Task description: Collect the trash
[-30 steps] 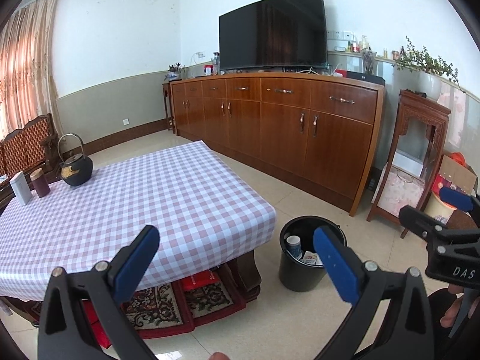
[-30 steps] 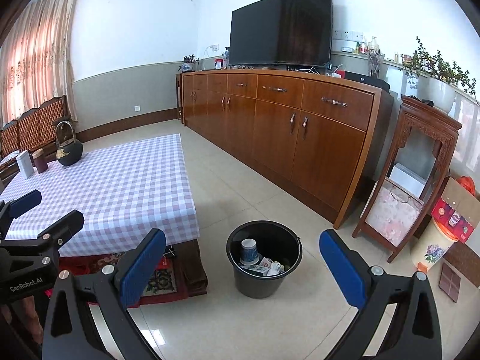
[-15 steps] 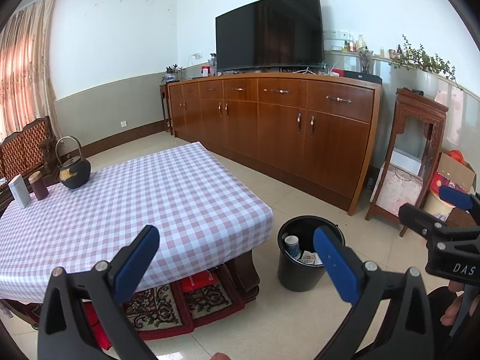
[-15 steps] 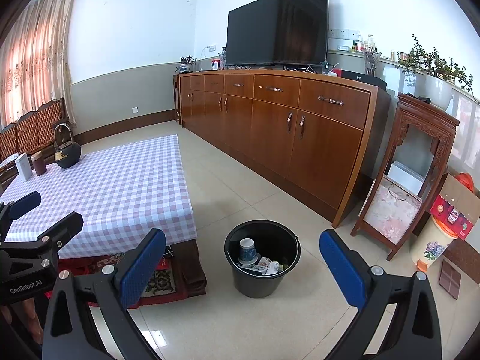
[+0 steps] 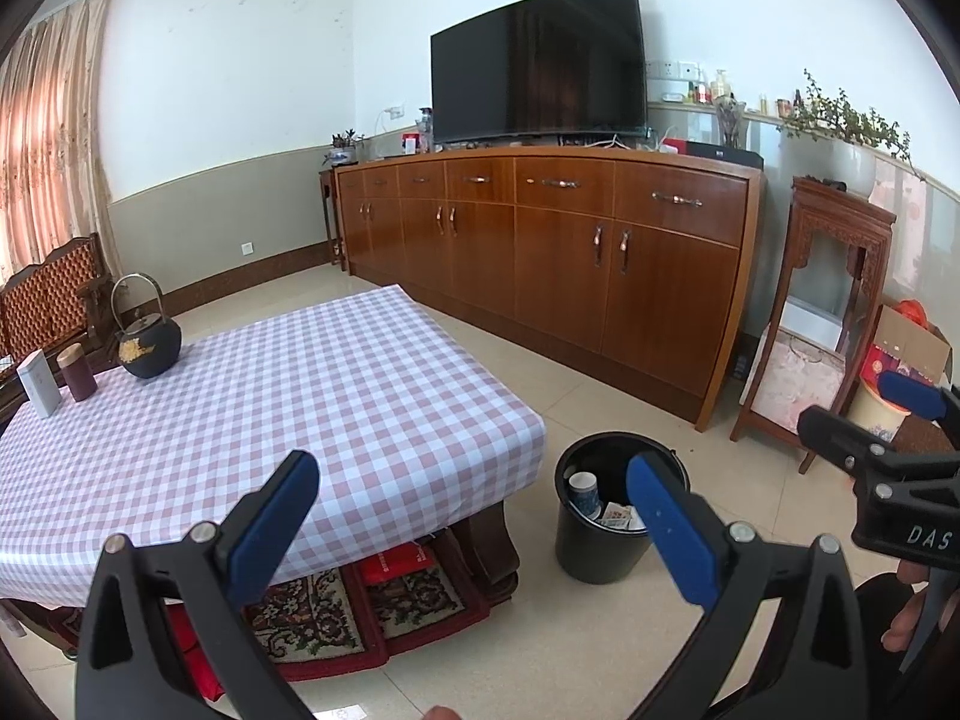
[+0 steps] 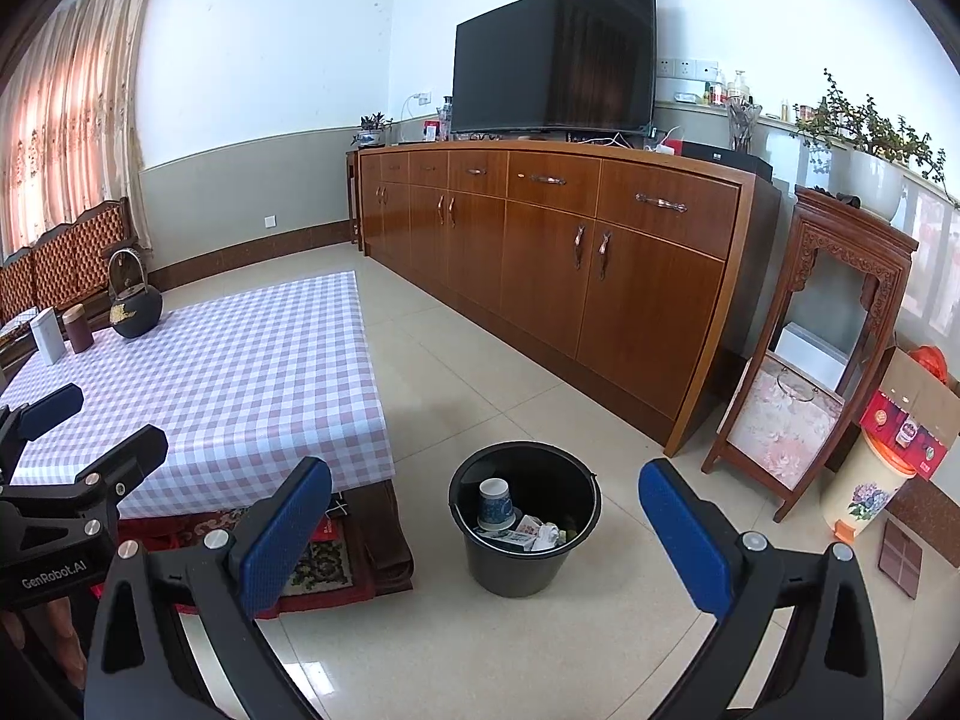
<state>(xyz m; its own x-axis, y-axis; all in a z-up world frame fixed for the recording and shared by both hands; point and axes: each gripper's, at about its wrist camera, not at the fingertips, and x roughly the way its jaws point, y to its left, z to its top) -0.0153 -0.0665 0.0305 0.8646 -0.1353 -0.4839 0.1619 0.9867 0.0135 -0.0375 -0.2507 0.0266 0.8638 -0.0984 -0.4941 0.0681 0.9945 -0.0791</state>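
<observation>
On the far left of the checked worktop [image 5: 336, 396] stand a white box [image 5: 38, 383], a dark canister [image 5: 77, 372] and a black iron kettle [image 5: 147, 343]. The left gripper [image 5: 474, 516] hangs near its front edge, jaws wide apart and empty. To the right, on the floor, a black bucket [image 6: 525, 564] holds a paper cup [image 6: 495, 503] and crumpled wrappers [image 6: 540, 537]. The right gripper [image 6: 485, 531] hovers above it, jaws spread and empty.

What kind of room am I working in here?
Most likely a home living room: a big television on a long wooden sideboard, a low table with a checked cloth, and a black trash bucket on the tiled floor.
</observation>
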